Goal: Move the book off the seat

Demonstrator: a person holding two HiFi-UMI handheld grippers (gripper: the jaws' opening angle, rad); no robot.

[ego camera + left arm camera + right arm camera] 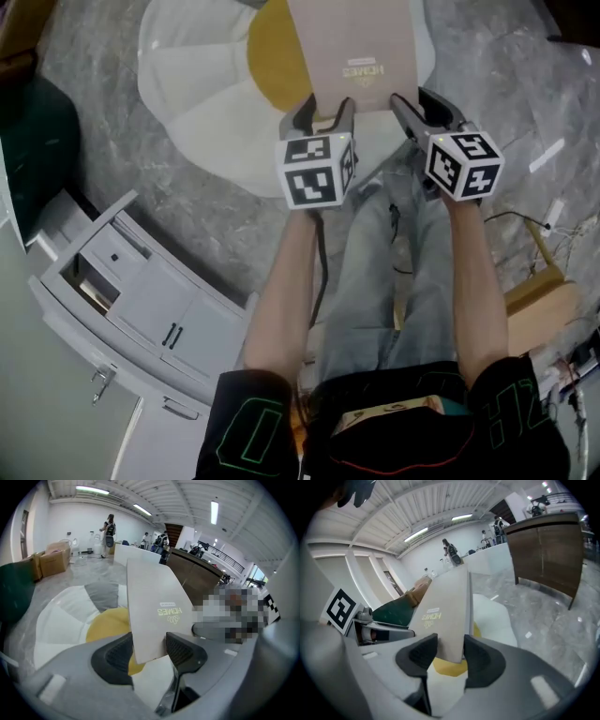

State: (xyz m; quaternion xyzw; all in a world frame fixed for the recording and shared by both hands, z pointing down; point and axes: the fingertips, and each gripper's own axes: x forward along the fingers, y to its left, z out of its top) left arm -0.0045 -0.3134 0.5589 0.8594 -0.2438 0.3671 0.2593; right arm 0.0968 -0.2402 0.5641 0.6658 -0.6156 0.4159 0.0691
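Note:
A beige book (361, 52) with gold print stands lifted over a white seat cushion (206, 84) that has a yellow middle (277, 47). My left gripper (323, 111) holds its near left corner and my right gripper (422, 98) its near right corner. In the left gripper view the book (157, 606) fills the gap of the left gripper (150, 651), with both pads against it. In the right gripper view the book (445, 616) sits pinched in the right gripper (450, 651). The book's far end runs out of the head view.
A grey-white cabinet (141, 300) with drawers stands at the left, and a dark green object (37, 141) lies beyond it. A wooden piece (544, 300) and cables (553, 234) lie at the right. My legs (375, 281) are below the grippers. Cardboard boxes (51, 557) and a brown counter (197, 573) stand further off.

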